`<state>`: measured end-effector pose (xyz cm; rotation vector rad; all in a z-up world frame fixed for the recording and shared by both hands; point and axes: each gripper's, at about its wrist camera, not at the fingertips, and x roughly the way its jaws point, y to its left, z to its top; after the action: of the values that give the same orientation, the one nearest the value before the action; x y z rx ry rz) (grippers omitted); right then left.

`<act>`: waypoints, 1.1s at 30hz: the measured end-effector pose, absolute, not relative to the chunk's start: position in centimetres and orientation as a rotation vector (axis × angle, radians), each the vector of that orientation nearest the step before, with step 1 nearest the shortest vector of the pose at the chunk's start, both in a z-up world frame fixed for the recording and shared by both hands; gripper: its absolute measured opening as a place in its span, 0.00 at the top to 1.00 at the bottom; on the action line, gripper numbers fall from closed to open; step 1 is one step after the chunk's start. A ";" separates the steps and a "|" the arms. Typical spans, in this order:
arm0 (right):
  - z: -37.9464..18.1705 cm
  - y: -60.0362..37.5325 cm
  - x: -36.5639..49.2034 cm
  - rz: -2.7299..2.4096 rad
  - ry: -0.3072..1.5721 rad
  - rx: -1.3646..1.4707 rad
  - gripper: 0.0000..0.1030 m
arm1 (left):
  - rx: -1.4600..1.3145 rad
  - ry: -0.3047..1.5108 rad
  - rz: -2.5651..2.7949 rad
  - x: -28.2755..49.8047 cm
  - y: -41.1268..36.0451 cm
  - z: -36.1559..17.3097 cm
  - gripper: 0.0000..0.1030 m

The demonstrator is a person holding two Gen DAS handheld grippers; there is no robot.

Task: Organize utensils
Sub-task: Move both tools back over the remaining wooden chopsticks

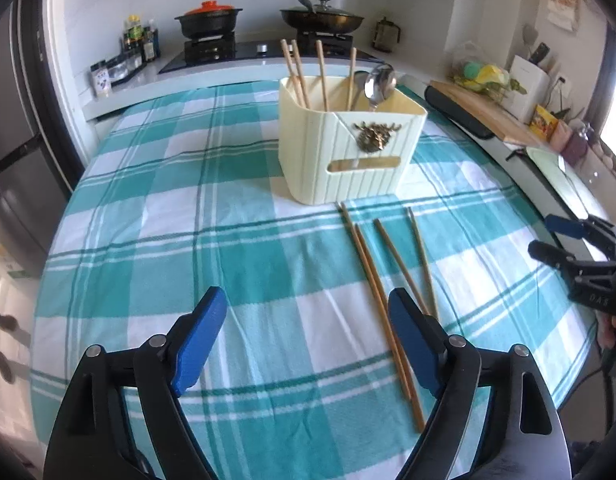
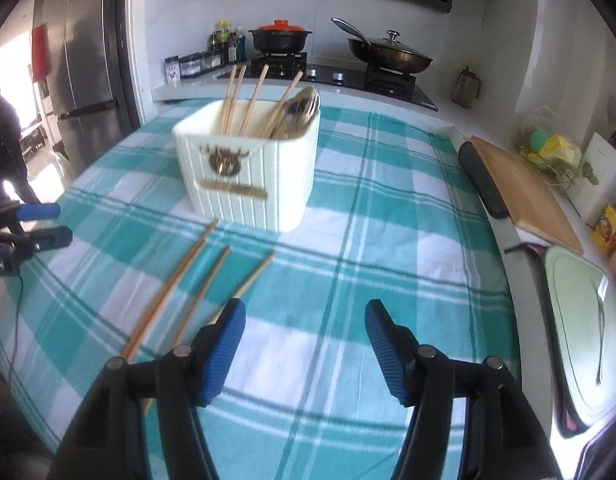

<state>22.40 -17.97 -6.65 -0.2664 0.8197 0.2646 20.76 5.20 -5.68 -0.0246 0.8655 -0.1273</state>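
A cream ribbed utensil holder point(image 1: 347, 148) point(image 2: 252, 172) stands on the teal checked tablecloth point(image 1: 188, 240) point(image 2: 387, 220). It holds several upright wooden chopsticks point(image 1: 304, 72) point(image 2: 248, 96) and metal spoons point(image 1: 377, 84) point(image 2: 304, 108). Several loose chopsticks point(image 1: 381, 296) point(image 2: 196, 288) lie on the cloth in front of it. My left gripper point(image 1: 308, 316) is open and empty, its right finger over the loose chopsticks; it also shows in the right wrist view point(image 2: 48, 222). My right gripper point(image 2: 304, 328) is open and empty just right of the chopsticks; it also shows in the left wrist view point(image 1: 555, 236).
A stove with a black pot with an orange lid point(image 1: 208, 20) point(image 2: 280, 36) and a lidded wok point(image 1: 323, 16) point(image 2: 391, 54) is behind the table. A wooden cutting board point(image 1: 479, 108) point(image 2: 523, 192) and a pale green tray point(image 2: 579, 328) sit at the right. A fridge point(image 2: 84, 72) stands left.
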 end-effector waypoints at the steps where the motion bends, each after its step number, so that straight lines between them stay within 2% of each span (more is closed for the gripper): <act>1: -7.3 -18.2 21.3 0.257 0.829 -0.254 0.38 | -0.021 0.857 -0.129 20.0 4.5 -5.8 0.17; 6: -9.7 -19.3 17.4 0.221 0.852 -0.159 0.38 | -0.061 0.844 -0.180 17.6 1.9 -6.1 0.16; 13: -9.2 -20.1 15.7 0.201 0.811 -0.133 0.38 | -0.073 0.862 -0.193 16.3 -0.3 -7.0 0.16; 33: -9.6 -19.1 14.0 0.200 0.781 -0.104 0.38 | -0.082 0.861 -0.128 14.1 1.1 -8.2 0.14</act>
<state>14.04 -19.08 -9.64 -0.1037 0.7811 0.2004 14.11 1.08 -8.20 -0.0824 0.8611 -0.1284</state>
